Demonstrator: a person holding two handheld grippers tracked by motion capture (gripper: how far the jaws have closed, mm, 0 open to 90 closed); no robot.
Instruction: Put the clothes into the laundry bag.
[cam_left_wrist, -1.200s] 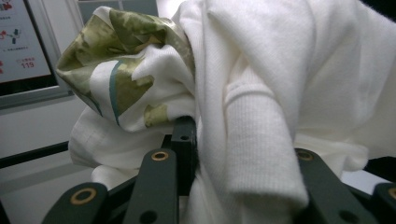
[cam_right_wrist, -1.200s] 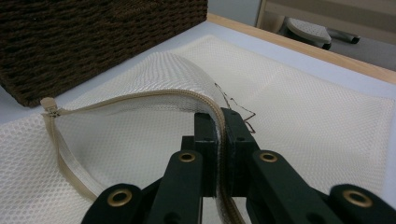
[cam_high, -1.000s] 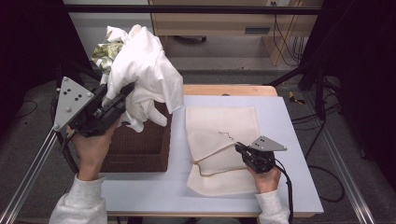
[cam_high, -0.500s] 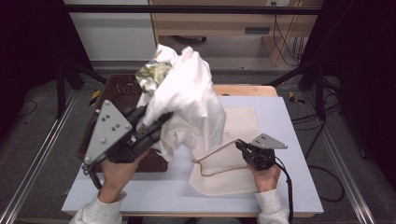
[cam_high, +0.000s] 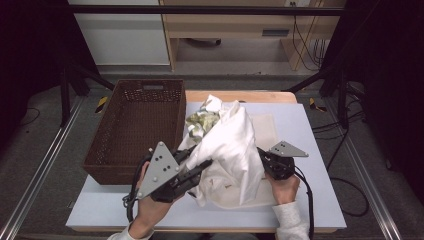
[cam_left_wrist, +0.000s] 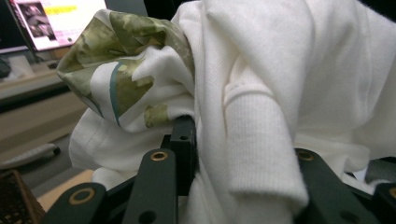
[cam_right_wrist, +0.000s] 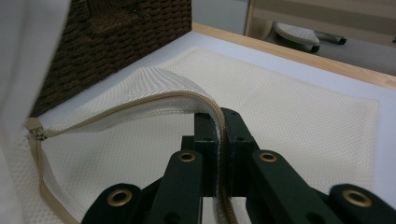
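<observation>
The right claw (cam_right_wrist: 218, 140) pinches the zipper edge of the mesh bag (cam_high: 265, 127), lifting its mouth open leftward; the left claw (cam_high: 197, 167) grips the white garment (cam_high: 235, 145) hanging just left of that mouth, above the surface (cam_high: 310, 200).

I see a white garment (cam_high: 235, 145) with a ribbed knit texture, and inside its folds a part printed in olive green patches with a thin teal line (cam_left_wrist: 116, 74). The mesh bag (cam_right_wrist: 289, 121) is cream, with a fine net pattern and a beige zipper (cam_right_wrist: 140, 105) along its edge. The basket (cam_high: 137, 125) is dark brown and woven. The table top (cam_high: 315, 165) is pale blue-grey with a light wood edge. My two grippers have black jaws and grey plates
</observation>
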